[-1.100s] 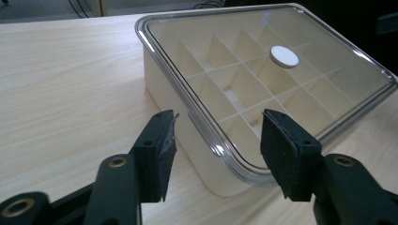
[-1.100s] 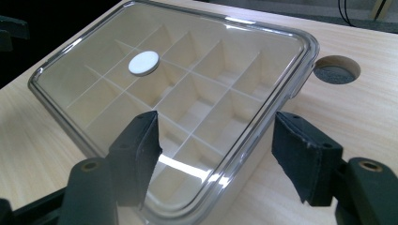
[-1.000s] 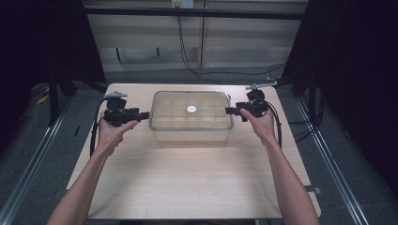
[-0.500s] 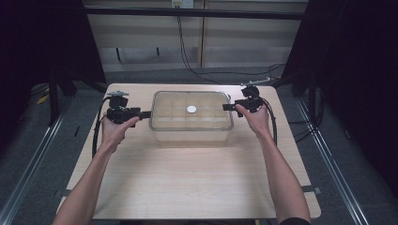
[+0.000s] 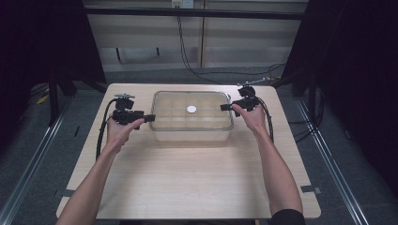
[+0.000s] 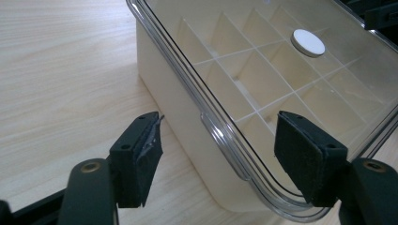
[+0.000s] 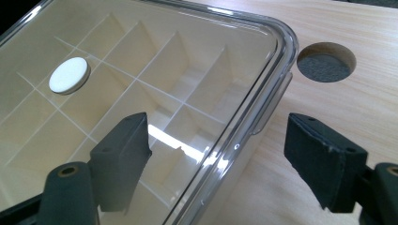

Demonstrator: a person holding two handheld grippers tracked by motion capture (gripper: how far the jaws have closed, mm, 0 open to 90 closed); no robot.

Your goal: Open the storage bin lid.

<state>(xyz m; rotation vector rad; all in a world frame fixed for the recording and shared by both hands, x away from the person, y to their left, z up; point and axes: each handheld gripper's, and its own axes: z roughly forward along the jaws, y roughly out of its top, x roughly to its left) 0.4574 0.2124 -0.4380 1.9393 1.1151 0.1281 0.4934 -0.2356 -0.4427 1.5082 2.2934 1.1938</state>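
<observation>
The clear box point(image 5: 192, 117) sat on the table point(image 5: 187, 178), and the left gripper point(image 5: 149, 118) and right gripper point(image 5: 224, 107), one at each end of it, had just opened their jaws wide around its rim, pinching nothing, so a lift was probably next.

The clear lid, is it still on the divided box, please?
Yes, the clear lid lies flat over the divided box, its white round knob on top.

Lidded box point(image 5: 192, 117) between left gripper point(image 5: 149, 117), right gripper point(image 5: 224, 107)
</observation>
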